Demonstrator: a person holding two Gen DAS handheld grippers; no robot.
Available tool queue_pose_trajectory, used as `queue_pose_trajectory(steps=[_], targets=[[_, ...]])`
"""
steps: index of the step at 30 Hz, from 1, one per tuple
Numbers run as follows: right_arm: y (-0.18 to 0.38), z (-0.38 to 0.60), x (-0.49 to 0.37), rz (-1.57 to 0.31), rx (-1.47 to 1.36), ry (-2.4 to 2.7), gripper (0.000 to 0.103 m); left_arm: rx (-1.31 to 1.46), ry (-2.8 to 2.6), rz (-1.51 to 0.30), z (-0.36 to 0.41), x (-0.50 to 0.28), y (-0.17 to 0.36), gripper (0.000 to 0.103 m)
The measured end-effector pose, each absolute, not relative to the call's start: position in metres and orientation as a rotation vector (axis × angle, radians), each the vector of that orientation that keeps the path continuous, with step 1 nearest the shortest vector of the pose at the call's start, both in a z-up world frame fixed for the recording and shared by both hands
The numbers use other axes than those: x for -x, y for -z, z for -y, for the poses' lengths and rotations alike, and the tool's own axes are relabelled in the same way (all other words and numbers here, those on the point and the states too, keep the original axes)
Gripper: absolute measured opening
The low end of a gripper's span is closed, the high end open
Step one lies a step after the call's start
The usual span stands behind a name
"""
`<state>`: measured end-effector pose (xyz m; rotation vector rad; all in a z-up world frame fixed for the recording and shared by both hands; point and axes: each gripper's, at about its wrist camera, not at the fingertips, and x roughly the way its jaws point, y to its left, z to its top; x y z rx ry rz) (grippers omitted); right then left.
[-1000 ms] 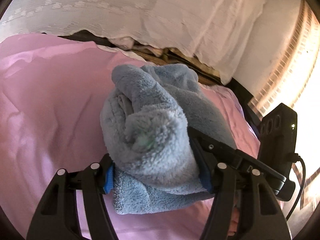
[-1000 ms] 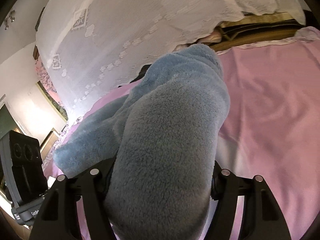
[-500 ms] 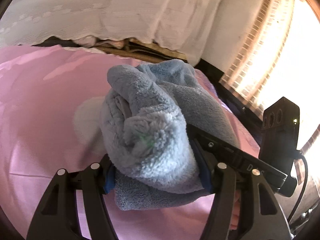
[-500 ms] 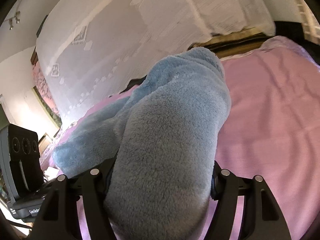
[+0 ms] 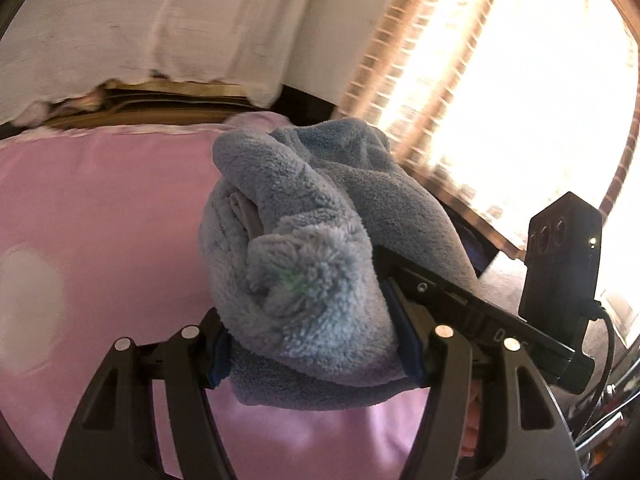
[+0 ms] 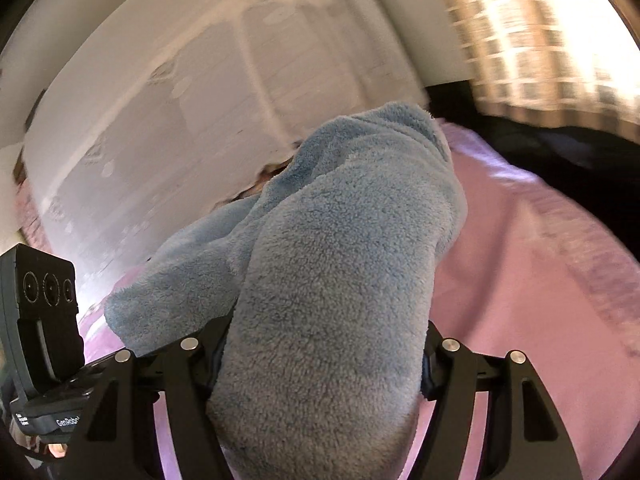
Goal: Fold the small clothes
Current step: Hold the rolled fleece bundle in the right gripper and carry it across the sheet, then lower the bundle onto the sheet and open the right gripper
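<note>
A folded, fluffy blue fleece garment is held up over the pink bed sheet by both grippers. My left gripper is shut on one thick end of the bundle, its blue pads pressed into the pile. My right gripper is shut on the other end of the same blue fleece garment, which fills the gap between its fingers and hides the pads. In the left wrist view the right gripper's black body shows at the right, close beside the bundle.
White lace curtain hangs behind the bed. A bright window with a brick surround is at the right. The pink sheet's far edge meets a dark gap. The left gripper's camera block shows at the left of the right wrist view.
Both grippers have carried the blue bundle sideways toward the window side of the bed and slightly up; the curtain slid left in view and the bright window came in. Grip unchanged.
</note>
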<state>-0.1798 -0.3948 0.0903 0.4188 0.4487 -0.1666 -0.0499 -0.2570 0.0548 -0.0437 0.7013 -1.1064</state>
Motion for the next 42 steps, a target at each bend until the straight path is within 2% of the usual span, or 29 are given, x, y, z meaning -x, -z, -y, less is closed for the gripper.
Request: queue_pose_trajectory(steps=[9, 14, 15, 18, 21, 24, 29, 31, 34, 37, 42], targets=[[-0.064, 0.495, 0.206, -0.424, -0.492, 0.313, 0.069, -0.056, 1.193, -0.703, 0.367, 0.058, -0.036, 0.062], [-0.021, 0.528, 0.197, -0.512, -0.574, 0.359, 0.072, -0.076, 1.186, -0.802, 0.402, 0.045, 0.008, 0.063], [-0.010, 0.535, 0.195, -0.540, -0.608, 0.356, 0.077, -0.082, 1.191, -0.826, 0.404, 0.043, 0.019, 0.069], [-0.002, 0.541, 0.195, -0.555, -0.669, 0.320, 0.081, -0.050, 1.182, -0.899, 0.403, 0.030, 0.029, 0.083], [-0.001, 0.536, 0.196, -0.552, -0.655, 0.329, 0.087, 0.018, 1.192, -0.976, 0.393, 0.019, 0.042, 0.092], [-0.005, 0.533, 0.206, -0.491, -0.648, 0.340, 0.088, 0.051, 1.189, -0.964, 0.382, 0.017, 0.041, 0.093], [-0.025, 0.520, 0.234, -0.344, -0.581, 0.427, 0.089, 0.046, 1.139, -0.766, 0.353, 0.031, 0.012, 0.093], [-0.024, 0.520, 0.239, -0.343, -0.579, 0.491, 0.098, 0.078, 1.120, -0.730, 0.345, 0.029, 0.004, 0.094], [-0.006, 0.538, 0.228, -0.453, -0.670, 0.486, 0.100, 0.068, 1.050, -0.808, 0.354, 0.015, 0.015, 0.097], [-0.004, 0.537, 0.227, -0.466, -0.666, 0.485, 0.100, 0.039, 1.017, -0.983, 0.372, -0.003, 0.046, 0.099], [-0.004, 0.536, 0.227, -0.449, -0.671, 0.473, 0.100, -0.001, 0.986, -0.893, 0.363, 0.010, 0.036, 0.099]])
